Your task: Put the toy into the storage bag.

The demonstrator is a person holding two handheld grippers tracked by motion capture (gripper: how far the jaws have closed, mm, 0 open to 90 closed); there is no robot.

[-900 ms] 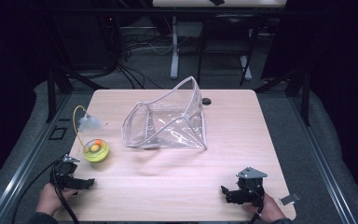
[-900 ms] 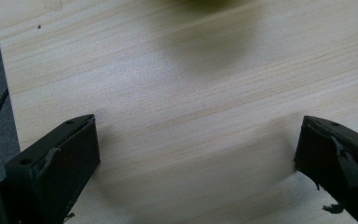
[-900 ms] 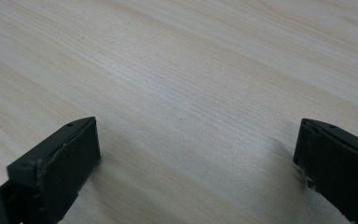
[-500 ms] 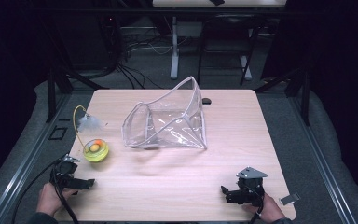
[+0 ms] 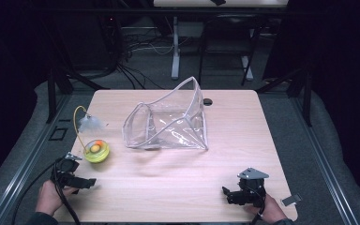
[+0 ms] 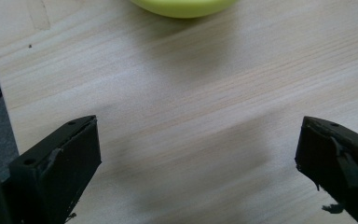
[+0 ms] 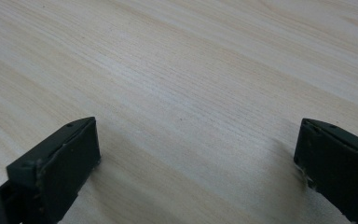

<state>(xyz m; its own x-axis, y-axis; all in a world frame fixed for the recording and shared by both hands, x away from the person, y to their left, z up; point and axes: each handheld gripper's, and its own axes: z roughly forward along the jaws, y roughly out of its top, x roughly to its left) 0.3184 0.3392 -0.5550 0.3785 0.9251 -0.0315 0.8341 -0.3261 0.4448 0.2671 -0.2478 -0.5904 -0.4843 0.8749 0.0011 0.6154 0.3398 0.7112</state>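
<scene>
Wooden table (image 5: 178, 183), left gripper (image 5: 88, 183) near yellow lamp base (image 5: 96, 151), right gripper (image 5: 226, 194) apart, both jaws wide, empty

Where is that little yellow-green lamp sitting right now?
In the high view the little lamp stands at the table's left side, just beyond the left tool and left of the clear plastic bag.

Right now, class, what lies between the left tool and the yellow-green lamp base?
Only bare wood of the table separates the left tool from the lamp base, as the left gripper view shows.
</scene>
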